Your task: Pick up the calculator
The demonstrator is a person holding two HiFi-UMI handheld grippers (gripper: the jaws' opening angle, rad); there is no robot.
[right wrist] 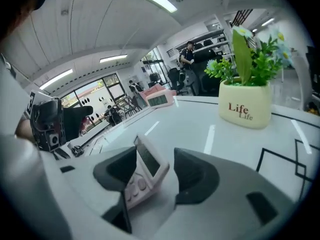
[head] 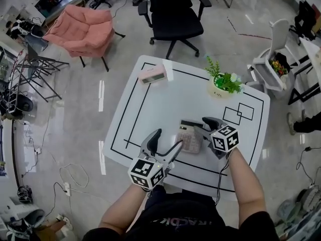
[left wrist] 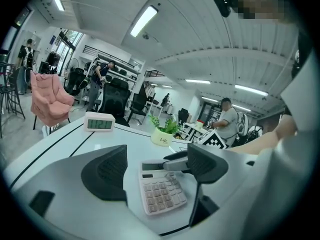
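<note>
Setting: open-plan workroom with a polished grey floor. A black office chair [head: 173, 14] and a pink armchair [head: 83, 29] stand beyond a white table [head: 150, 109] marked with black lines.

Item 1: calculator [head: 189, 139], pale casing with pale keys. It lies on the near half of the table, between the two grippers, display end away from the person.

Item 2: right gripper [right wrist: 162, 176]. Its jaws stand apart and straddle the calculator's display end. One jaw lies against the keypad side, while the other shows a gap. The grip is judged not yet made.

Item 3: left gripper [left wrist: 156, 166]. Its jaws are apart with nothing between them. It hangs over the near table edge, aimed at the calculator's key end.

Handling note: the step in hand appears to be closing on the casing. The right jaws should seat further onto the body before closing, so both pads bear on opposite faces, not just a corner. The lift should go straight up, as a thin casing held at one end may pivot or slip. The left gripper is best kept clear.

Markings:
- White plant pot [right wrist: 245, 109]: reads "Life" twice, large print over smaller.
- Pink digital clock [left wrist: 100, 122]: seems to show 11:21.
- Calculator: no legible brand, and no digits can be made out on its display.
</note>
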